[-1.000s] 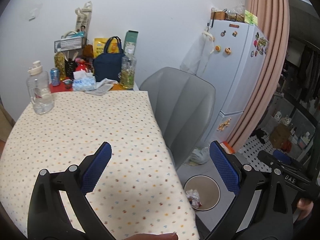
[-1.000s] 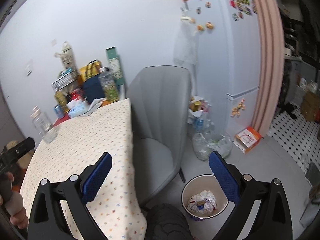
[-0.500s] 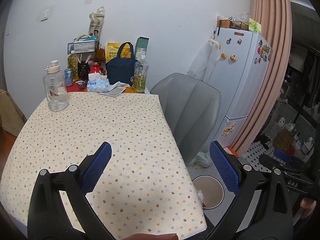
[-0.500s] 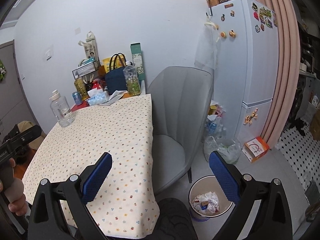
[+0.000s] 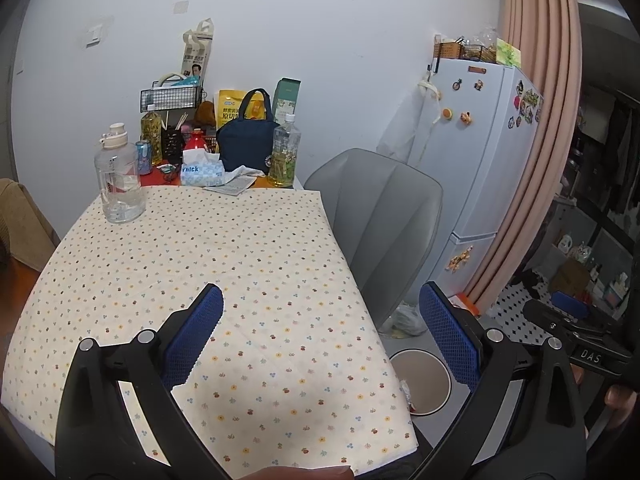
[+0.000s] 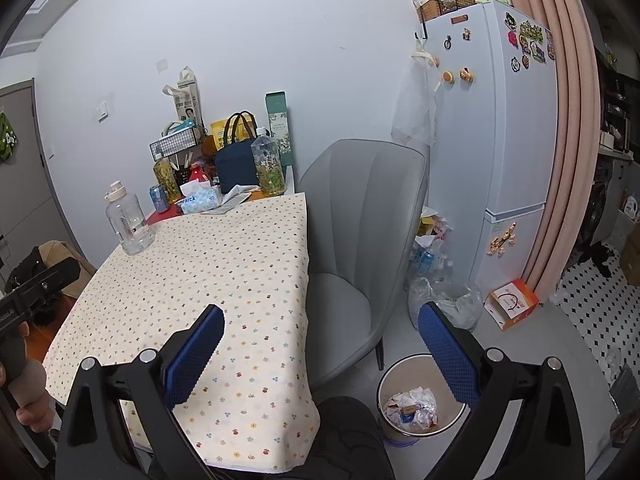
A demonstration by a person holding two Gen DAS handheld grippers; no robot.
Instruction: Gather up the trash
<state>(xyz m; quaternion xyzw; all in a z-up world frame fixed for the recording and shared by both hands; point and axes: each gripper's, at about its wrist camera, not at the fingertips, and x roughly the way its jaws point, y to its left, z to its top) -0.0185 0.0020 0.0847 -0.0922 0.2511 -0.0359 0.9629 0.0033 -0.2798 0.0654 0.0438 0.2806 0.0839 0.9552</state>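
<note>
A round white trash bin [image 6: 416,400] stands on the floor to the right of the table, with crumpled wrappers inside; its rim [image 5: 420,384] shows in the left wrist view. My left gripper [image 5: 320,332] is open over the near part of the flower-print tablecloth [image 5: 200,248], holding nothing. My right gripper [image 6: 320,348] is open too, raised above the table's right edge and the bin, and empty. Crumpled paper [image 5: 236,178] lies by a tissue box [image 5: 200,170] at the table's far end.
A grey chair [image 6: 360,220] stands right of the table, a white fridge [image 6: 500,140] behind it. Bottles, a navy bag [image 5: 244,140], a can and a clear jug [image 5: 118,184] crowd the table's far end. Plastic bags [image 6: 444,292] and an orange box [image 6: 512,304] lie on the floor.
Both grippers have risen and pulled back, so more of the table and room shows. Both stay open and empty.
</note>
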